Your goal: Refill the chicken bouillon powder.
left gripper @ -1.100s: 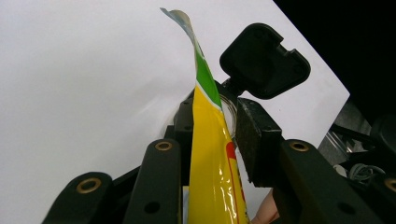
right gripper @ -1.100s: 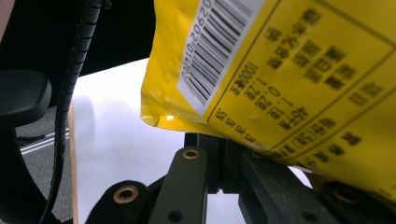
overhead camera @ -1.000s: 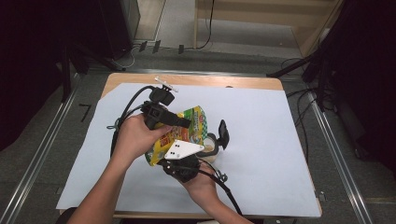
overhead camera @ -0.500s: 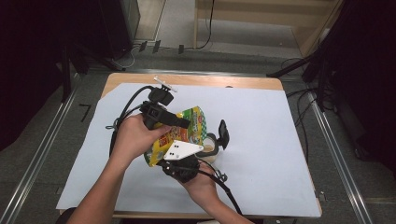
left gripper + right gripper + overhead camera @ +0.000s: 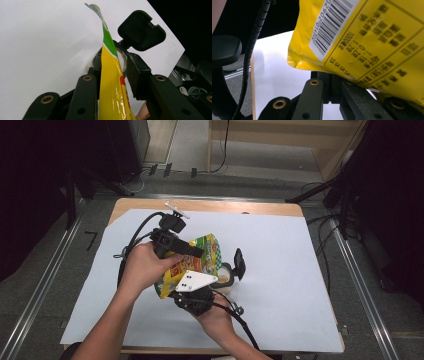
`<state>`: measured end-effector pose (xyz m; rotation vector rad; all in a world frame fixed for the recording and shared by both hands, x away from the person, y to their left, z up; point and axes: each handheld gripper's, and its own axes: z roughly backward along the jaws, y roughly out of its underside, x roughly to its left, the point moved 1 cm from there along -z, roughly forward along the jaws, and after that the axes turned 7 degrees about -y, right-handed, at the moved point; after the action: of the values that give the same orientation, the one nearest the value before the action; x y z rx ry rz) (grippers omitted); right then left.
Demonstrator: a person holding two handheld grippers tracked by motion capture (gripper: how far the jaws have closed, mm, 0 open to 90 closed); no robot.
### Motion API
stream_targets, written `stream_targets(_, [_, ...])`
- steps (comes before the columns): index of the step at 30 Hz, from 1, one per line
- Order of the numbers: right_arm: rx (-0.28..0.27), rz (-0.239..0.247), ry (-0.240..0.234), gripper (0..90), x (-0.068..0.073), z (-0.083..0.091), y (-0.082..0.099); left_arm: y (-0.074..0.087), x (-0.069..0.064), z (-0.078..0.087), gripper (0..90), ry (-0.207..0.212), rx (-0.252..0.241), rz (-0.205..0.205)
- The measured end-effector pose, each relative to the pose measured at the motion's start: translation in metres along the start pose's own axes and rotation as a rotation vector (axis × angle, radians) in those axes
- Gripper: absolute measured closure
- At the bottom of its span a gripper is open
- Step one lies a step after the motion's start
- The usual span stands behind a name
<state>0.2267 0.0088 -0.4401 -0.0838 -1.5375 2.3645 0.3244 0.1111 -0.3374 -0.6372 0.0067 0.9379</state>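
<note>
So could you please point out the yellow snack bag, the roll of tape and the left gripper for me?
yellow snack bag (image 5: pixel 200 256), high view, its printed front face.
roll of tape (image 5: pixel 223 276), high view, its upper rim beside the bag.
left gripper (image 5: pixel 113 75), left gripper view, midway between its fingertips, on the bag.

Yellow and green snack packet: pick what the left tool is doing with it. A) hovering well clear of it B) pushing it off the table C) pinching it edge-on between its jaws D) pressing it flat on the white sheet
C: in the left gripper view the yellow and green snack packet stands edge-on between the black jaws of the left tool, lifted off the white sheet.
</note>
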Motion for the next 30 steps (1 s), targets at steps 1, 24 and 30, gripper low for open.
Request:
stream_targets(1, [0.001,-0.002,-0.001,90.0,-0.0001,0.0,0.0001,0.0,-0.0001,-0.0002,70.8,0.001,0.001,0.002])
stream_targets(24, [0.009,0.001,0.033,90.0,-0.0029,0.0061,0.0021,-0.0071,-0.0045,-0.0084,71.7,0.016,0.006,-0.018])
stream_targets(30, [-0.003,-0.004,0.028,90.0,-0.0021,0.0068,0.0021,-0.0083,-0.0026,-0.0069,73.5,0.028,0.011,-0.013])
